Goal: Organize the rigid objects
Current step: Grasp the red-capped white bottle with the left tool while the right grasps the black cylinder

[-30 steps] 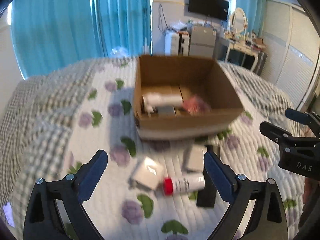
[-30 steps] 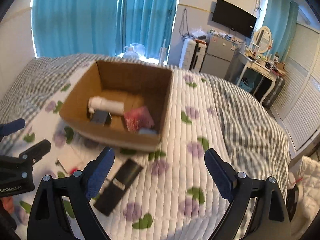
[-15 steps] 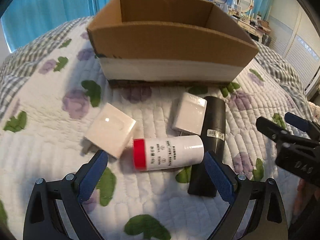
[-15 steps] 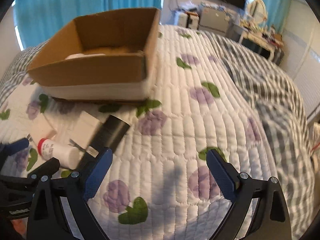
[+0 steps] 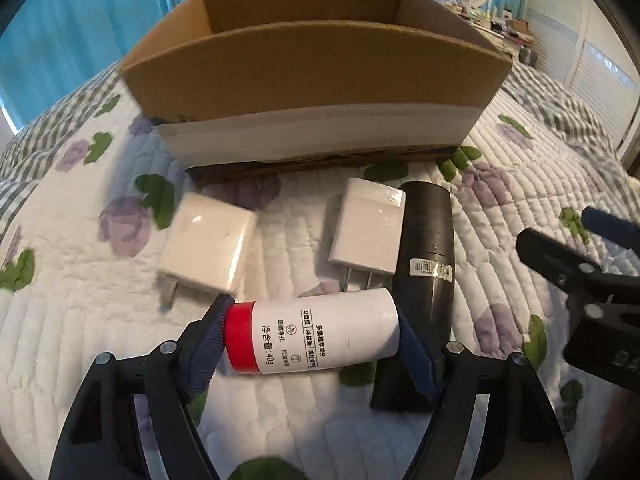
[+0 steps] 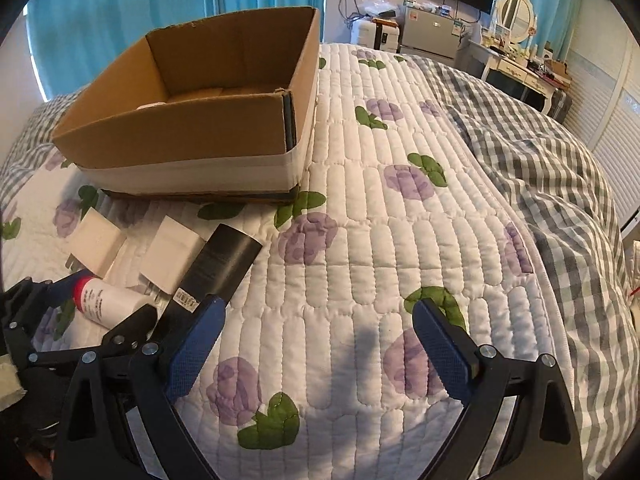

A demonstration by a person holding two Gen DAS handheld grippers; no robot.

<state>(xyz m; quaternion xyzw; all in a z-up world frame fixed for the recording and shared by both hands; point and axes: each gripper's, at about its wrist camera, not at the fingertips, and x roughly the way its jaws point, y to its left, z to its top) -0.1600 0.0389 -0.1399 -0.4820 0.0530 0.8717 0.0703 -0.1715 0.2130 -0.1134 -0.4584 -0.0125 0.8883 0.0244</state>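
Bottle (image 5: 316,334) with red cap lying on the bed (image 6: 400,240) just before the cardboard box (image 5: 312,68), bracketed end to end by the left claw (image 5: 310,344), pads touching cap and base. Best squeezed firmly, lifted level, clear of charger (image 5: 370,232) and black tube (image 5: 426,248). Right claw (image 6: 316,344) spread wide, holding nothing.

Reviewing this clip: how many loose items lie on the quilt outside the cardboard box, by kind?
White plug-in chargers: 2
White bottle with red cap: 1, between the left gripper fingers
Black cylindrical tube: 1
Total: 4
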